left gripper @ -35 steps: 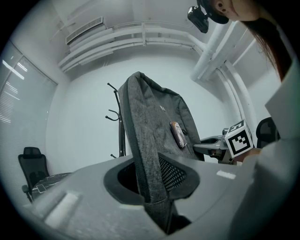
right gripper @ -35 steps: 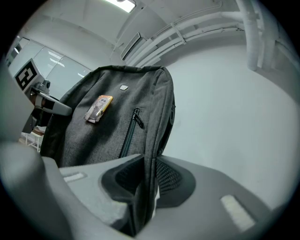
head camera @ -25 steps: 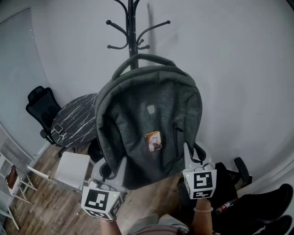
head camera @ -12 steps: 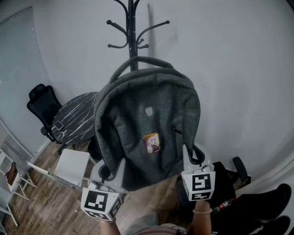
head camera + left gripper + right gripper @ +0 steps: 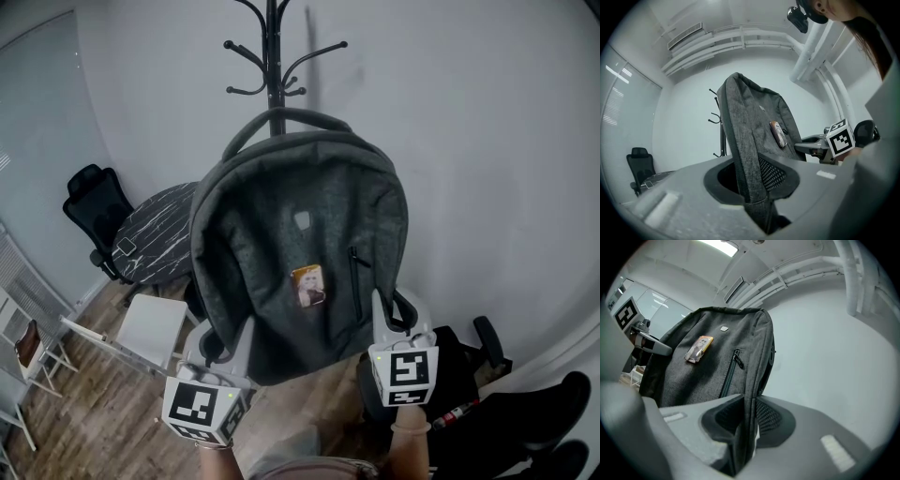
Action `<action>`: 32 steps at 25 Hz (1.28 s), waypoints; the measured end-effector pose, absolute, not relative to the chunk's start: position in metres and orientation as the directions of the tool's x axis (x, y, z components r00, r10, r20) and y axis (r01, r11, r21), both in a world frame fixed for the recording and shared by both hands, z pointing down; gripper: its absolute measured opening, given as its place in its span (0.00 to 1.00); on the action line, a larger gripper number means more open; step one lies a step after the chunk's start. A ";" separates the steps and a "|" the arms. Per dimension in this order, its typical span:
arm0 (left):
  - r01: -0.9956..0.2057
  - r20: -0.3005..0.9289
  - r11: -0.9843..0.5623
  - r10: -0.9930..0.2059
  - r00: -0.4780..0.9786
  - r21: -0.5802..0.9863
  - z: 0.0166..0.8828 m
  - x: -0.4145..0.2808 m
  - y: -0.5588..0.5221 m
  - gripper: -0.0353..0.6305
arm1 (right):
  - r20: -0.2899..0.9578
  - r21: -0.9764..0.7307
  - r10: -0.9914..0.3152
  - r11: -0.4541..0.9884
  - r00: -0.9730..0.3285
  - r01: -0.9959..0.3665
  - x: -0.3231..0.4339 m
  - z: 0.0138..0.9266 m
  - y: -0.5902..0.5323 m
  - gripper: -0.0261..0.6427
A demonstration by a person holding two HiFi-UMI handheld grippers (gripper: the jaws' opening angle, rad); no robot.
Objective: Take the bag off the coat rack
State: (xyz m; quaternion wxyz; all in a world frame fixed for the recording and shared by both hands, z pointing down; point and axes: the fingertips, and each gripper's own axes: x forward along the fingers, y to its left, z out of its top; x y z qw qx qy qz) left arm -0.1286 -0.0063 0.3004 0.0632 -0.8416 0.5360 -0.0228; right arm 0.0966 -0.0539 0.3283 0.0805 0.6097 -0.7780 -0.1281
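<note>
Against white wall, left gripper and right gripper clamp jaws on grey backpack.

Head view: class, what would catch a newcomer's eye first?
A big grey backpack fills the middle, held up by its lower edges: the left gripper clamps its left side, the right gripper its right. Behind its top handle a black coat rack rises against the white wall.
</note>
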 end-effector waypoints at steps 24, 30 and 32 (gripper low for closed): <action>-0.910 -0.005 -0.397 -0.916 0.400 -0.124 0.298 -0.129 0.051 0.19 | -0.018 0.293 -0.970 0.227 -0.243 -0.929 0.096 0.328 0.006 0.14; -0.910 -0.023 -0.394 -0.916 0.400 -0.132 0.309 -0.126 0.107 0.19 | -0.037 0.286 -0.971 0.214 -0.234 -0.934 0.099 0.342 0.061 0.14; -0.909 -0.026 -0.394 -0.916 0.401 -0.135 0.311 -0.129 0.118 0.19 | -0.036 0.289 -0.971 0.214 -0.234 -0.933 0.096 0.341 0.071 0.14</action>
